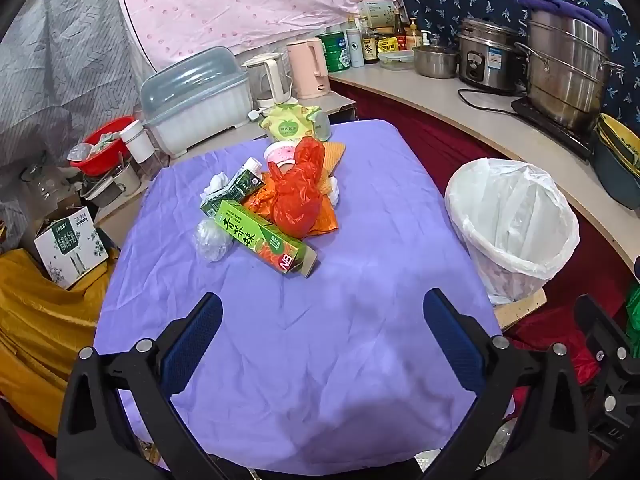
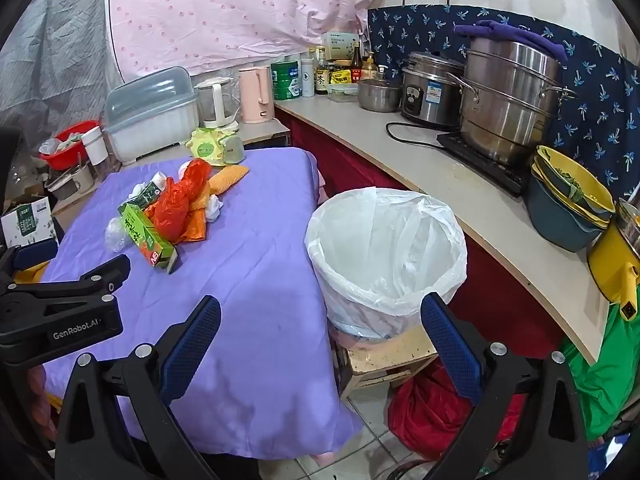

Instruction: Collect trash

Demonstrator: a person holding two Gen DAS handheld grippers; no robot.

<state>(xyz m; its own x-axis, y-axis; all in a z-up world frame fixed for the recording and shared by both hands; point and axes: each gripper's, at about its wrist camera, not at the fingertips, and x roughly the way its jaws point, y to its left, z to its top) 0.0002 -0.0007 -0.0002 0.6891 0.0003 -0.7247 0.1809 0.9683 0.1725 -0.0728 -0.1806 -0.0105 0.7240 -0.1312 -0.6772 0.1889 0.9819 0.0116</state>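
A heap of trash lies on the purple-covered table (image 1: 360, 240): a long green carton (image 1: 264, 242), a dark green drink carton (image 1: 236, 188), a red plastic bag (image 1: 298, 192), a clear crumpled wrapper (image 1: 210, 240), white tissue (image 1: 218, 182) and a pink cup (image 1: 280, 154). My left gripper (image 1: 322, 310) hovers open over the table's near half, well short of the heap. My right gripper (image 2: 320, 312) is open between the table's right edge and the white-lined bin (image 2: 386, 256), which stands on a wooden stool (image 2: 384, 360). The same heap (image 2: 172, 208) sits far left in the right wrist view. Nothing is held.
A counter (image 2: 460, 184) to the right carries a steel steamer pot (image 2: 508, 96), rice cooker (image 2: 430, 90), kettles and bottles. A dish rack (image 1: 196, 96) and red basin (image 1: 102, 144) stand behind the table. A carton box (image 1: 72, 244) sits left; red bag (image 2: 428, 408) lies under the stool.
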